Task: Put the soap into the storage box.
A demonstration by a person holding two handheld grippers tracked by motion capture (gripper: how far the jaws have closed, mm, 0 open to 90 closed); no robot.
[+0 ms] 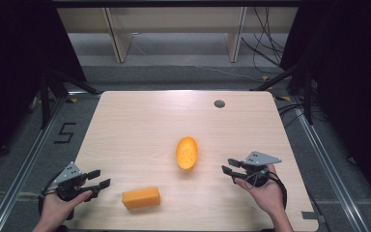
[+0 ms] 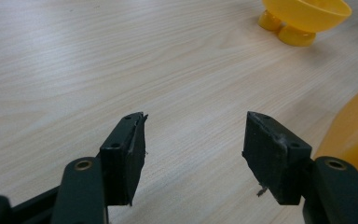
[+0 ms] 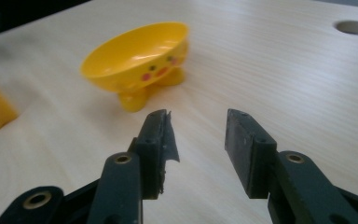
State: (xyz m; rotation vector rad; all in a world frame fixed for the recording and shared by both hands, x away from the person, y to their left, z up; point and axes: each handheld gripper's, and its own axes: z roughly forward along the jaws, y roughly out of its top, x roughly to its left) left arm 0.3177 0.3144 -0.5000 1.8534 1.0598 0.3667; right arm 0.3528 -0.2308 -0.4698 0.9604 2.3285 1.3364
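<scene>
I see the yellow bowl (image 1: 187, 152) standing a little right of the tabletop's (image 1: 140, 121) middle, on its small feet, nearer the front edge than the back. In the right gripper view it shows a painted face with pink cheeks on its side. An orange block (image 1: 141, 197) lies by the front edge, left of the bowl and apart from it. My right gripper (image 1: 228, 168) hovers near the right edge, pointing toward the bowl; its jaws are parted by a modest gap with nothing between them. My left gripper (image 1: 100, 178) sits at the front left corner, just beside the block, jaws spread wide and empty. A round grey hole (image 1: 219, 103) marks the far edge.
</scene>
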